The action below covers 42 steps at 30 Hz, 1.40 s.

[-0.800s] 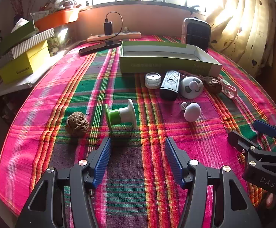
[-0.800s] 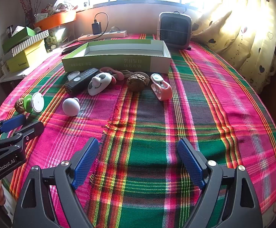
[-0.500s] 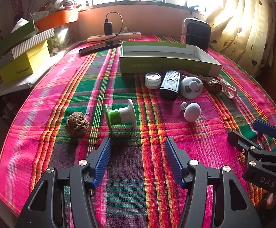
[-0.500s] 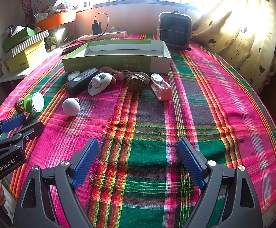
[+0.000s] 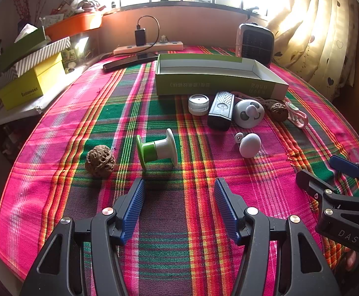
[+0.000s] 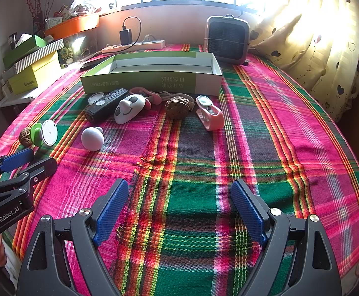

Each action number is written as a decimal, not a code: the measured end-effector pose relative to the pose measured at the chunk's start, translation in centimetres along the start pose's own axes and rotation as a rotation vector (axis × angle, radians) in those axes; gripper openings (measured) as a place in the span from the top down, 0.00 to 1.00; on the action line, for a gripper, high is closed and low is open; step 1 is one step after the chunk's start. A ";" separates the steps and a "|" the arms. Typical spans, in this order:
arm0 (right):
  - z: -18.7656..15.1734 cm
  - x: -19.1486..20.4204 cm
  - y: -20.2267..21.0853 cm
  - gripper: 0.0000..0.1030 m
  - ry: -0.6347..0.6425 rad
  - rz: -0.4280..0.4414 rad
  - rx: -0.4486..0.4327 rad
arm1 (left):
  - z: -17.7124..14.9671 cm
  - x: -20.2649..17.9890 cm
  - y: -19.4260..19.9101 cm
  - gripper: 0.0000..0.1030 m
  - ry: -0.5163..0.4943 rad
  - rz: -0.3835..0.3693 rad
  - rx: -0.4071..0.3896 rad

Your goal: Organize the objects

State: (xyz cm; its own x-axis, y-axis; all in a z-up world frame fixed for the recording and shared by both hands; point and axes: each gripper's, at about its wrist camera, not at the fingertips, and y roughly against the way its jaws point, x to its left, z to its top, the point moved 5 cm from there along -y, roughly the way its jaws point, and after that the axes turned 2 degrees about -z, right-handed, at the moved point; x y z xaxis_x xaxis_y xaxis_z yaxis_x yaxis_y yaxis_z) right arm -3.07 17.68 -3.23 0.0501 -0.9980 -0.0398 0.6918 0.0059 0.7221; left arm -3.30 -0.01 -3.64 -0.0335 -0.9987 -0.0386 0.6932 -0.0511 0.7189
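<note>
On the plaid worktop (image 6: 266,133), both hand-held grippers hover w/ jaws wide, nothing held: left hand-held gripper (image 5: 179,209) just behind green-white spool (image 5: 158,149) & walnut (image 5: 100,160); right hand-held gripper (image 6: 179,212) over bare cloth. Green box (image 6: 152,80) sits behind remote (image 6: 106,104), panda toy (image 6: 129,108).

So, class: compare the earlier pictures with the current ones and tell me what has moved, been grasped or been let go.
Nothing visibly changed. The left gripper and right gripper hang open above the cloth, holding nothing. The spool, the walnut beside it and the open box lie where they were.
</note>
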 end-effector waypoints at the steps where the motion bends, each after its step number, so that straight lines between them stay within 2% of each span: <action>1: 0.0 0.0 0.0 0.17 0.000 0.000 0.000 | 0.0 0.0 0.0 0.44 0.000 0.000 0.000; 12: -0.1 0.0 -0.2 0.17 0.001 0.002 -0.001 | 0.1 -0.5 0.0 0.44 -0.007 -0.003 0.002; 23: 0.1 -0.1 0.1 0.17 0.014 0.029 0.009 | 0.1 -0.2 0.4 0.45 -0.024 -0.038 0.024; 29: 0.6 -1.7 -0.2 0.17 -0.007 0.002 0.018 | 0.2 1.3 0.7 0.45 0.015 -0.080 0.038; 34: 1.6 -3.5 -0.8 0.17 -0.008 -0.040 0.019 | 0.6 3.2 1.0 0.45 0.045 -0.070 0.028; 42: 3.2 -4.5 -2.2 0.17 0.030 -0.052 0.050 | 1.5 6.1 -0.1 0.45 0.099 -0.025 0.044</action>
State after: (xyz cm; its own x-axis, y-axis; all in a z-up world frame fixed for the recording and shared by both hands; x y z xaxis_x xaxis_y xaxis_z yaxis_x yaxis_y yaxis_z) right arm -7.12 21.92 -2.48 0.0376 -0.9944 -0.0983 0.6574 -0.0495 0.7519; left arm -4.67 -6.14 -2.96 0.0226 -0.9921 -0.1237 0.6605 -0.0780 0.7468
